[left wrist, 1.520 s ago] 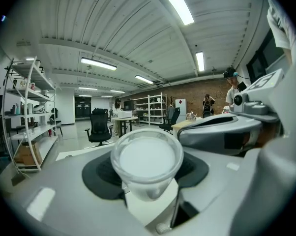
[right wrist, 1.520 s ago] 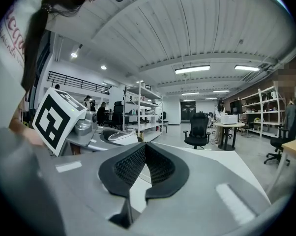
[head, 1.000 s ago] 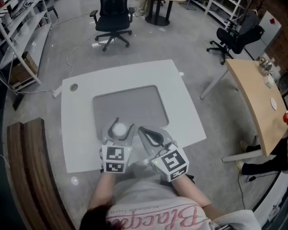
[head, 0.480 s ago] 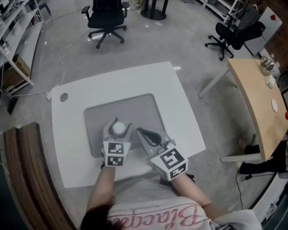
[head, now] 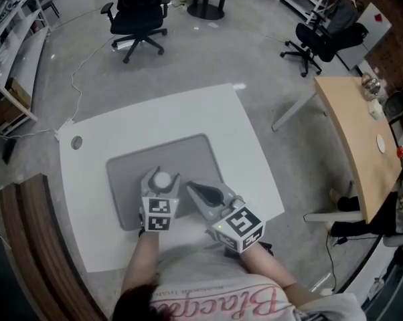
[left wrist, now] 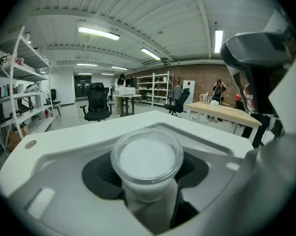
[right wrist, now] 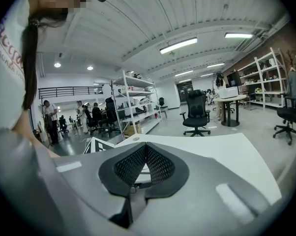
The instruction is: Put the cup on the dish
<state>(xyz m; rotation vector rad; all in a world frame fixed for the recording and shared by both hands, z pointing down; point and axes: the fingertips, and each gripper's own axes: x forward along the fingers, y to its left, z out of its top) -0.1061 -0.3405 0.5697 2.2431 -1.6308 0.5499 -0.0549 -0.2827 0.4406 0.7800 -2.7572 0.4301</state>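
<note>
My left gripper (head: 160,181) is shut on a small clear cup (head: 162,178) with a white inside, held upright over the near part of the grey mat (head: 188,156). In the left gripper view the cup (left wrist: 147,161) sits between the two jaws, rim up. My right gripper (head: 200,192) hovers just to the right of it, over the mat's near right part. Its black mesh pads (right wrist: 158,167) are pressed together with nothing between them. No dish shows in any view.
The mat lies on a white table (head: 248,152) with a round cable hole (head: 76,142) at its far left. A wooden bench (head: 27,246) runs along the left, a wooden desk (head: 352,132) stands at the right, and office chairs (head: 138,5) stand beyond.
Both grippers now hang further in over the mat than a second ago, and the head view has shifted. The cup stays in the left gripper and the right stays shut.
</note>
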